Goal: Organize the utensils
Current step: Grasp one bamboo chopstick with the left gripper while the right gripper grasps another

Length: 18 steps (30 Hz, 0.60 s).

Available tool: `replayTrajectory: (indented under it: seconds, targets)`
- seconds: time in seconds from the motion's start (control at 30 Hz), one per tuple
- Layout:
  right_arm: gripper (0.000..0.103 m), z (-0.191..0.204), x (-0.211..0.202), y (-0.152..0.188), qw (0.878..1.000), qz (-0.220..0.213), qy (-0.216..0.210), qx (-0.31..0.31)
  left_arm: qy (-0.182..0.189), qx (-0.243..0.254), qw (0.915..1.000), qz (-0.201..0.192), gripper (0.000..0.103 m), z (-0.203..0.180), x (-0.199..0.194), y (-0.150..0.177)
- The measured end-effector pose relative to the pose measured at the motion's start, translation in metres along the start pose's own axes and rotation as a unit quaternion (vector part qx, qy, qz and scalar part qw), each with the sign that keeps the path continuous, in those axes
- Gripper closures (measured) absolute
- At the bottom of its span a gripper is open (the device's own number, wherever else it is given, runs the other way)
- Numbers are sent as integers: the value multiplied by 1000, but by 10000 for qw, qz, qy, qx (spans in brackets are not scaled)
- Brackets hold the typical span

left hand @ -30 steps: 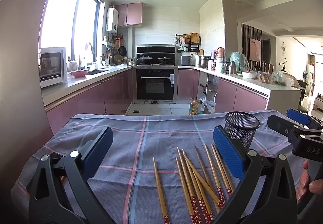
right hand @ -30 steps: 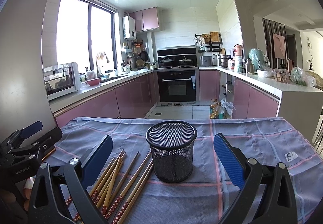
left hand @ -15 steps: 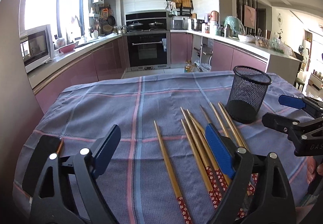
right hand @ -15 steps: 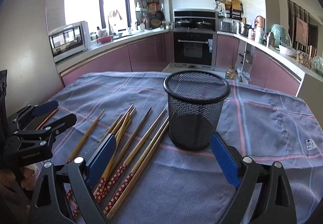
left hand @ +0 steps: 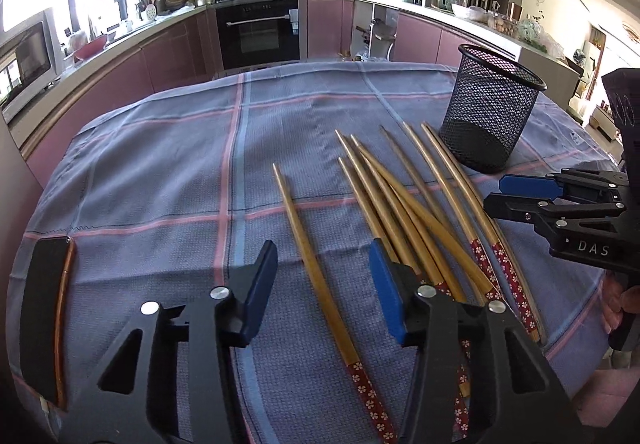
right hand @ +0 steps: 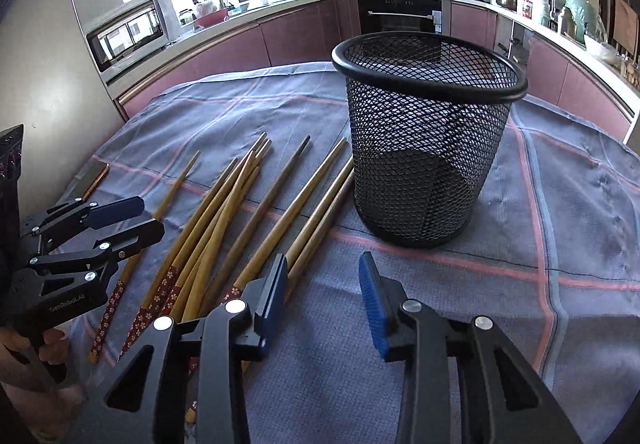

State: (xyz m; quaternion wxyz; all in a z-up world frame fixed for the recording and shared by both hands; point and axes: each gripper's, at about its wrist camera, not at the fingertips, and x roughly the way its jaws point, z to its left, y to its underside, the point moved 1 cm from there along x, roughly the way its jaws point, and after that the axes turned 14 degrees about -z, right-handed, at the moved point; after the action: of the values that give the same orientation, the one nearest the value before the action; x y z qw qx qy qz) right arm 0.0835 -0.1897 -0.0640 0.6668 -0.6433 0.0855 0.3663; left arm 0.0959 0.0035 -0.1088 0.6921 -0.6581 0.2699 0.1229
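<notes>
**Lone chopstick between the left claw's closing jaws; bundle and mesh cup beyond**

Nearest, left wrist view: left claw [left hand: 323,286] pitched downward over the cloth-covered counter [left hand: 160,172], jaws closing, gap partly narrowed, blue pads [left hand: 384,290] not yet pressing on anything. Directly between them, the lone chopstick [left hand: 316,268], lying flat, long axis running away from the claw and leaning slightly to the left in the far direction, patterned red end nearest the camera, bare tapered tip farthest. Just beside the claw's right pad, the bundle of chopsticks [left hand: 416,212], fanned and partly crossing, same near-to-far lie, tips toward the mesh cup [left hand: 490,112].

Right wrist view: right claw [right hand: 323,286] likewise tilted down, jaws closing, only bare cloth between them; bundle's nearest sticks just beside its left pad, cup straight ahead and upright, apparently empty.

Judged relation for the coming move: left claw nearer the lone stick and already straddling it across its long axis, so a grasp needs little more than further lowering and closure; right claw nearer the cup and the bundle's right edge.

Appearance of the chopsticks: slender, golden-brown, bamboo-like shafts, red floral bands at the thick ends, all resting on the cloth, none in the cup.

Farther off, at the left edge: a dark phone [left hand: 46,316] flat on the cloth.
</notes>
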Motion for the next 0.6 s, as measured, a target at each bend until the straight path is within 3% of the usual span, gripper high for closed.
replayTrajectory:
  seconds: [0.13,0.27,0.43,0.6]
  targets:
    - [68,1,6,-4,9999,128,-1,-65,169,-72,9996,223,70,0,14,2]
    - [69,5,16,-11,9998,165,57,-134,211,-68,9993,284,71,-2,23,0]
    - [78,3,22,-13,9998,201,-75,-9,235,-118,9991,346,85,-3,28,-3]
    - [90,0,27,-15,9992,230,-242,219,293,-276,9984,388,92,-4,24,-4]
